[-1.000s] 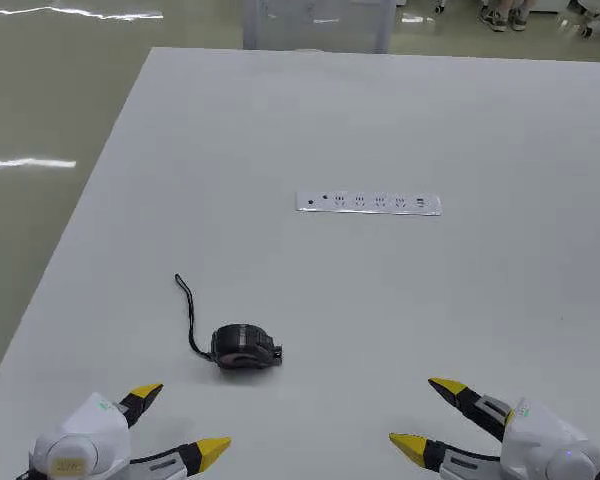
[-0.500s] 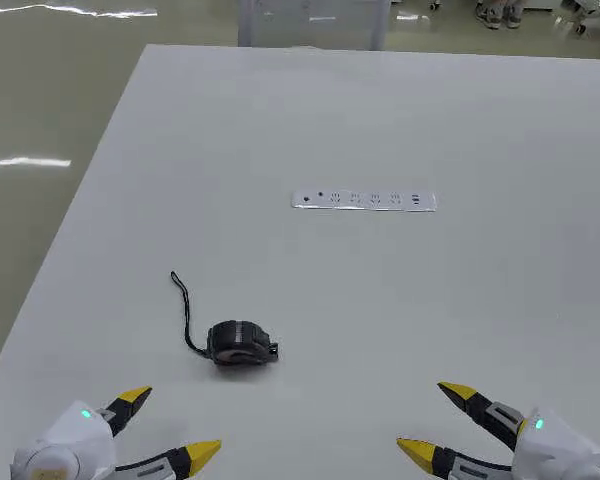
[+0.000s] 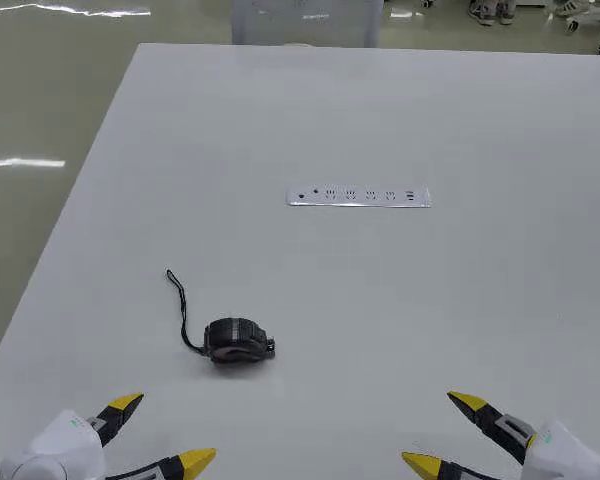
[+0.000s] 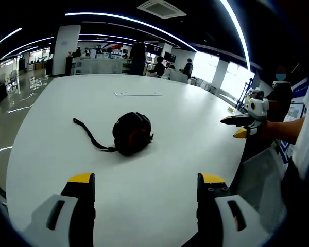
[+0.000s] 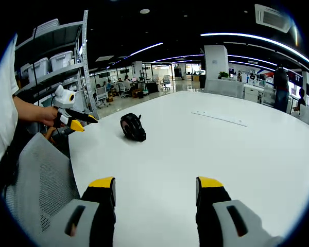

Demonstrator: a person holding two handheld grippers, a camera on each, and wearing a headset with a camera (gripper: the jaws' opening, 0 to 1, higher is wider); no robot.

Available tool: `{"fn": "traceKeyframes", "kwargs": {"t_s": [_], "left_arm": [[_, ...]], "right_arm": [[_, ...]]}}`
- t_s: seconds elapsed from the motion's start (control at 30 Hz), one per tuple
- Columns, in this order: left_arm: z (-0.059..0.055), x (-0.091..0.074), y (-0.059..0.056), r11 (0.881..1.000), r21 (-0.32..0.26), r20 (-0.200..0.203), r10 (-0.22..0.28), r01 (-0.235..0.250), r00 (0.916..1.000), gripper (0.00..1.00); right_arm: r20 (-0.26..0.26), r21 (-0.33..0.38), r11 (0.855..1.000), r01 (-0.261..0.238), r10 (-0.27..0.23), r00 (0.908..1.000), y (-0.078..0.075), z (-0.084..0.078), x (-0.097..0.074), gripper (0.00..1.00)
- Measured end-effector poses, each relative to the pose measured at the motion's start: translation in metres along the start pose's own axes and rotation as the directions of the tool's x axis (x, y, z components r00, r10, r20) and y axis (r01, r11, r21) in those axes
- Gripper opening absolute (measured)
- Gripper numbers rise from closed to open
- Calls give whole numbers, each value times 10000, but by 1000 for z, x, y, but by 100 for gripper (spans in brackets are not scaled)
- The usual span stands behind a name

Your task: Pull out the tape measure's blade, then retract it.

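Observation:
A black tape measure point(image 3: 238, 342) lies on the white table point(image 3: 380, 110), its wrist strap point(image 3: 178, 300) trailing to the far left. The blade is inside the case. It sits ahead of my left gripper point(image 4: 144, 181) in the left gripper view as the tape measure point(image 4: 132, 133), and farther off to the left in the right gripper view as the tape measure point(image 5: 132, 126). My left gripper point(image 3: 160, 432) is open near the table's front left edge. My right gripper point(image 3: 448, 432) is open at the front right, with nothing between its fingers.
A white power strip point(image 3: 358, 196) lies flat near the middle of the table, beyond the tape measure. A grey mesh chair back point(image 5: 41, 180) stands close to the person. Shelving with bins point(image 5: 51, 67) is at the left in the right gripper view. People stand far off.
Both grippers have drawn back toward the near edge of the table, still open. The tape measure has not moved; the head camera shifted slightly.

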State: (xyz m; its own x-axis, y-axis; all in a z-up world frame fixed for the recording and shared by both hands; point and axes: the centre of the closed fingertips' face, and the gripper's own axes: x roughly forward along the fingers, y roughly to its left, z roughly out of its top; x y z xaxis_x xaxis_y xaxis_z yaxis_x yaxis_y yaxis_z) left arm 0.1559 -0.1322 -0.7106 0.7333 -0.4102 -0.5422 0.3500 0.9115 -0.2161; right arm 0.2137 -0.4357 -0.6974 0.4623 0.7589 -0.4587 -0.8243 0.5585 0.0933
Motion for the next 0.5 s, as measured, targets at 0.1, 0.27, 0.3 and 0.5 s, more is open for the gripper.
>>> {"fn": "traceKeyframes", "kwargs": {"t_s": [0.1,0.27,0.3,0.5], "left_arm": [[-4,-1,-4,10000,64,-80,-40,40,10000,80],[-6,-5,-9,10000,-31,-58,-47,46,10000,81],[-7,-5,-9,10000,-27,-49,-47,47,10000,81],[-12,-8,-12,10000,38,-92,-63,63,9999,81]], "right_arm": [[-34,49,10000,35,-35,10000,0,-2,-4,64],[-48,87,9999,84,-83,10000,3,-4,-11,65],[-54,96,9999,96,-95,9999,3,-5,-11,65],[-135,131,9997,184,-182,9997,5,-9,-15,67]]}}
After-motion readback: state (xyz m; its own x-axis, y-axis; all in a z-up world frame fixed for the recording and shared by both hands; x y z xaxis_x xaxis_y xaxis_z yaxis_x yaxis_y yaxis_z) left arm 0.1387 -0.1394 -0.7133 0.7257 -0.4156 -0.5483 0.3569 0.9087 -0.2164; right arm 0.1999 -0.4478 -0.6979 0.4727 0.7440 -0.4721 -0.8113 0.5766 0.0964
